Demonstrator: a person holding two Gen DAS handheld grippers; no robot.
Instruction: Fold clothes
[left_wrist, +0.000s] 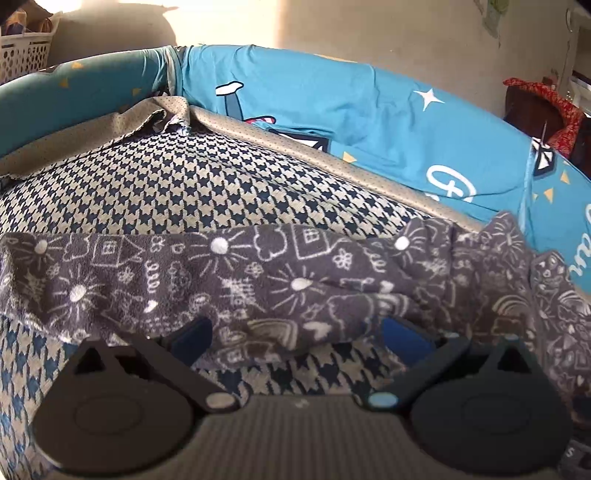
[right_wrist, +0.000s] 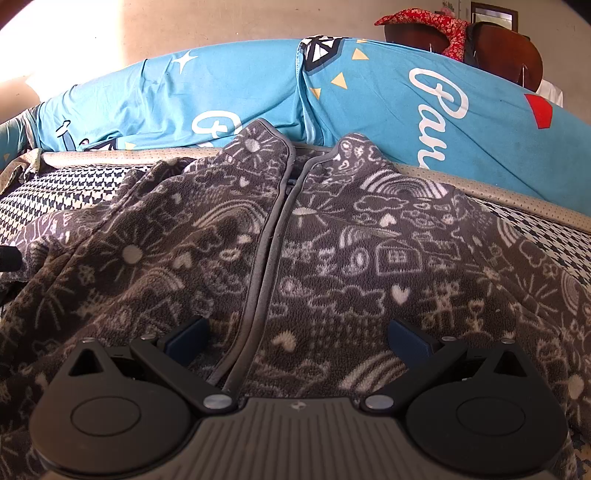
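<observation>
A grey fleece jacket with white doodle print (right_wrist: 332, 236) lies front up on a houndstooth cushion (right_wrist: 62, 192), its zip running up the middle to the collar. My right gripper (right_wrist: 297, 341) is open just above the jacket's lower front, fingers either side of the zip. In the left wrist view one sleeve of the jacket (left_wrist: 221, 280) stretches across the houndstooth cushion (left_wrist: 184, 184). My left gripper (left_wrist: 297, 338) is open, with its fingers at the sleeve's near edge. The sleeve hem lies between the fingers.
Blue printed pillows (left_wrist: 369, 110) (right_wrist: 406, 103) line the back of the seat. A white basket (left_wrist: 22, 51) stands at the far left. A dark wooden chair with a red cloth (right_wrist: 461, 40) is at the far right, by a beige wall.
</observation>
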